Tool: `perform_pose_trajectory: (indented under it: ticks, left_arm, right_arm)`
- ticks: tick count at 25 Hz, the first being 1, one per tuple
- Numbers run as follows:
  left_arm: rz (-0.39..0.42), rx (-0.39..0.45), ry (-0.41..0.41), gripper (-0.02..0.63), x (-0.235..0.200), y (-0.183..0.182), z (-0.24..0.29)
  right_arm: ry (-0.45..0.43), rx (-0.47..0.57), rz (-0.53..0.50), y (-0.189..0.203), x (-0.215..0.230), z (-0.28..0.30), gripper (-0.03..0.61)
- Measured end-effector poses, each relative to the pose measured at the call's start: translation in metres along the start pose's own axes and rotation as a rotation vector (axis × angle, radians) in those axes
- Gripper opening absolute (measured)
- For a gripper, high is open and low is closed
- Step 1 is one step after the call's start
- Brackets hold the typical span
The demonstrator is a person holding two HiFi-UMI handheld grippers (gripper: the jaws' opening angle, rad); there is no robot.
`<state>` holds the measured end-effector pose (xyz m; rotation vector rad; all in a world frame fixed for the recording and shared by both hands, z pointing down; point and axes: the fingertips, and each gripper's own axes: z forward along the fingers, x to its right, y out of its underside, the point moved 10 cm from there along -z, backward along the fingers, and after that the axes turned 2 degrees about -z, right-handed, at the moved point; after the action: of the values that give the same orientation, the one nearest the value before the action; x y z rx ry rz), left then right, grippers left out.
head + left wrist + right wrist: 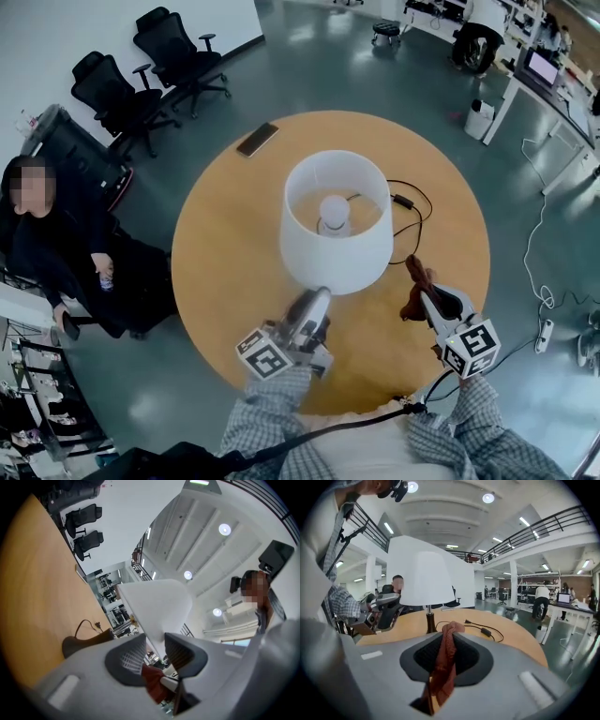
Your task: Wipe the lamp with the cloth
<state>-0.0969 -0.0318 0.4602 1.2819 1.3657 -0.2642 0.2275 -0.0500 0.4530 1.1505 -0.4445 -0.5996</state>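
Observation:
The lamp's white shade [336, 220] stands at the middle of the round wooden table [225, 244]. My left gripper [317, 298] is at the near rim, shut on the shade's edge [154, 604], which tapers down between its pads [156, 641]. The dark lamp base [84, 641] shows below the shade. My right gripper [433, 298] is to the right of the lamp and apart from it, shut on a red-brown cloth [417, 286]. In the right gripper view the cloth [443, 667] hangs bunched between the jaws [447, 634], with the shade [424, 573] and stem [430, 620] beyond.
A black power cord [408, 202] loops on the table right of the lamp. A phone [257, 139] lies near the far edge. Black office chairs [178, 52] stand beyond. A seated person [56, 253] is at the left, and desks [544, 75] stand at the far right.

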Motion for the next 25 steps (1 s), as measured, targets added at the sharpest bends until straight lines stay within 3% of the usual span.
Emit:
perform_pose_trajectory:
  ticks: [3,9,12,14,19,22,25]
  left_arm:
    - [0.006,-0.001,-0.001,0.121,0.000,-0.001,0.000]
    - [0.000,-0.006,-0.018,0.123,0.002,-0.001,0.001]
    - [0.014,-0.032,-0.044,0.129,0.005,0.001,0.000]
    - [0.044,-0.065,-0.078,0.080,0.006,0.002,-0.007]
    - [0.117,-0.141,-0.183,0.027,0.003,0.013,-0.042]
    - [0.233,-0.275,-0.244,0.002,-0.003,0.027,-0.059]
    - [0.342,-0.423,-0.304,0.000,-0.010,0.039,-0.067]
  right_arm:
    - [0.016,-0.084,-0.013,0.016,-0.009,0.003,0.055]
    - [-0.188,-0.264,0.067,0.064,-0.068,0.073,0.055]
    - [-0.204,-0.319,0.108,0.079,-0.085,0.094,0.057]
    - [-0.214,-0.337,0.115,0.081,-0.091,0.100,0.073]
    - [-0.286,-0.306,0.131,0.074,-0.099,0.107,0.170]
    - [-0.270,-0.250,0.197,0.067,-0.096,0.101,0.255]
    - [-0.212,-0.151,0.306,0.056,-0.081,0.082,0.261]
